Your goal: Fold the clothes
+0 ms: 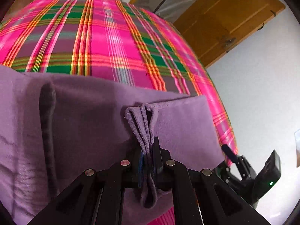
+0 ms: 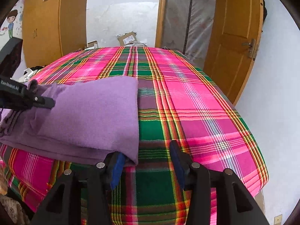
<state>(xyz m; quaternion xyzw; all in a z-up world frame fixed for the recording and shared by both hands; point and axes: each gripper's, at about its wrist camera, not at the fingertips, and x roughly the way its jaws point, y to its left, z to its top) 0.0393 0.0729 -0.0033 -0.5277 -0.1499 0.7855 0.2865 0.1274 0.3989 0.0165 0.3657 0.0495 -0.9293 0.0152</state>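
Pinched between the pressed-together jaws of the left gripper point(image 1: 149, 150), several stacked edges of the purple garment point(image 1: 84, 112) are bunching up, with a loop of cloth hanging behind the pads; the rest of the fabric is lying folded on the plaid bedcover point(image 1: 105, 37), just ahead of the claw. To do this fold well, I judge the clamped layers should be laid down flat and aligned with the edge beyond before letting go. Over in the right wrist view, the right gripper point(image 2: 148, 161) is standing spread and holding nothing, its left finger point(image 2: 117, 168) sitting just beside the garment's near corner, its other finger over bare plaid.
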